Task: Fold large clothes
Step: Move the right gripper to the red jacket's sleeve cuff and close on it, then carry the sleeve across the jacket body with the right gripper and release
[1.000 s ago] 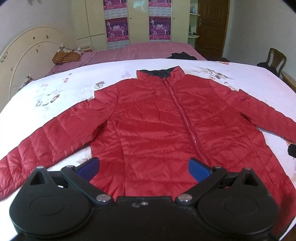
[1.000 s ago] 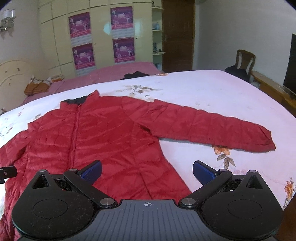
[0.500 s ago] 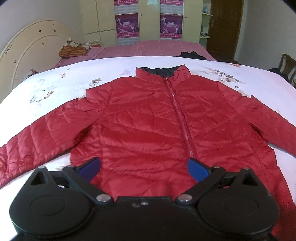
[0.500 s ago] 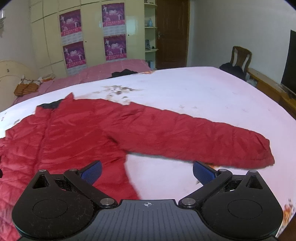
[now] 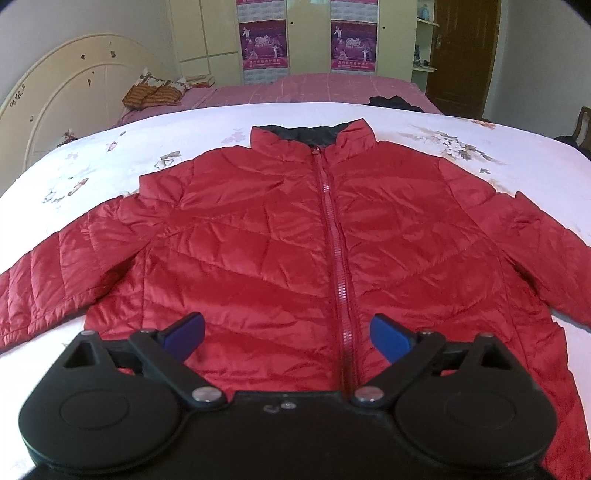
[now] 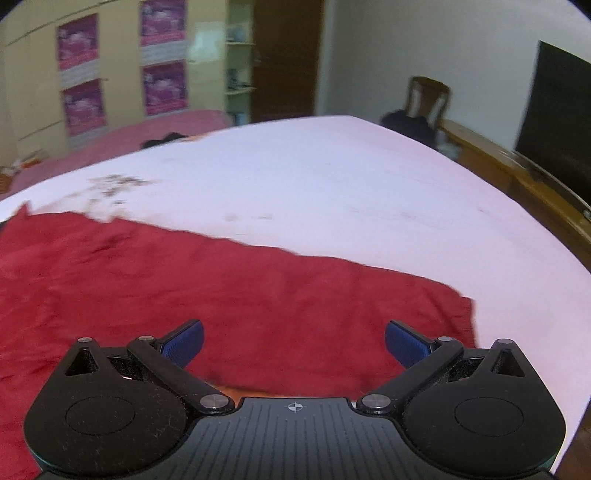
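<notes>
A bed with a white flowered sheet (image 5: 110, 162) fills the foreground. Beyond its far edge lies a pink-covered bed (image 5: 317, 88) with a cream arched headboard (image 5: 74, 99). Yellow wardrobes (image 5: 306, 33) bearing purple posters (image 5: 263, 43) line the back wall beside a brown door (image 5: 465, 51). A wooden chair (image 6: 428, 99) and a dark screen (image 6: 557, 114) stand along the right wall.

Left wrist view faces up the jacket (image 5: 295, 236) front; right wrist view, close above its sleeve (image 6: 332, 295), overlaps there.
</notes>
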